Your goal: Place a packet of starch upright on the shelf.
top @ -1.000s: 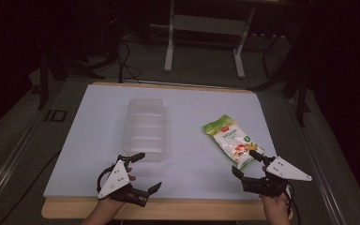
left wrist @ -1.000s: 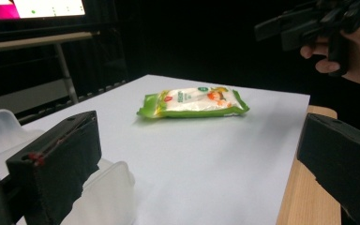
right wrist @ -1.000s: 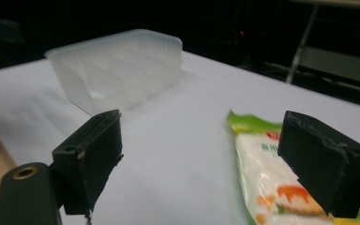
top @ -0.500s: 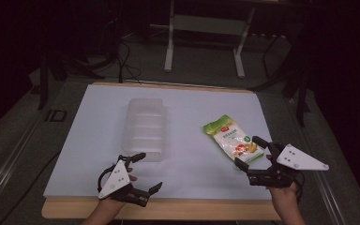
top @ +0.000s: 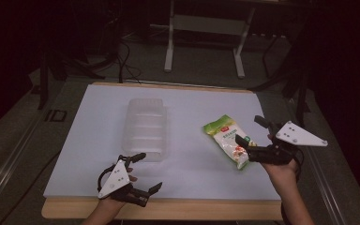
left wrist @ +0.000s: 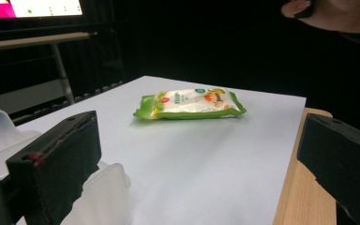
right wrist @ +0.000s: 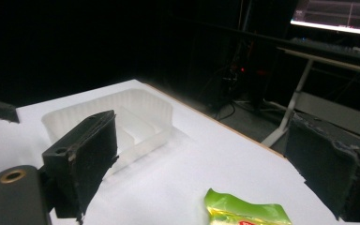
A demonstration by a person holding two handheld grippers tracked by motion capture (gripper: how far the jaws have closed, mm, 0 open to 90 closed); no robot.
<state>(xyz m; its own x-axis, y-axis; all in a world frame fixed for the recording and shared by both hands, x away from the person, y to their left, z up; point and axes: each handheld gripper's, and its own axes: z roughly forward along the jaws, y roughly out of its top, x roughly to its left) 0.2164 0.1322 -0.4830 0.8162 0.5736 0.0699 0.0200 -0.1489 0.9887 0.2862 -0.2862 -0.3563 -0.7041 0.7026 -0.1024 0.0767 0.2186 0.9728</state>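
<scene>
My right gripper [top: 250,131], jaws apart, flanks the packet [top: 227,139]; my left gripper [top: 144,171] waits open beside the tray [top: 145,127].

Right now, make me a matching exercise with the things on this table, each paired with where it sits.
Things:
1. clear plastic tray
2. green snack packet
3. left tongs
4. right tongs

Places:
A. near table edge, left, open and holding nothing
B. middle of the white sheet
C. open around the packet's near end
D. right part of the sheet, lying flat

Pairs: 1-B, 2-D, 3-A, 4-C
</scene>
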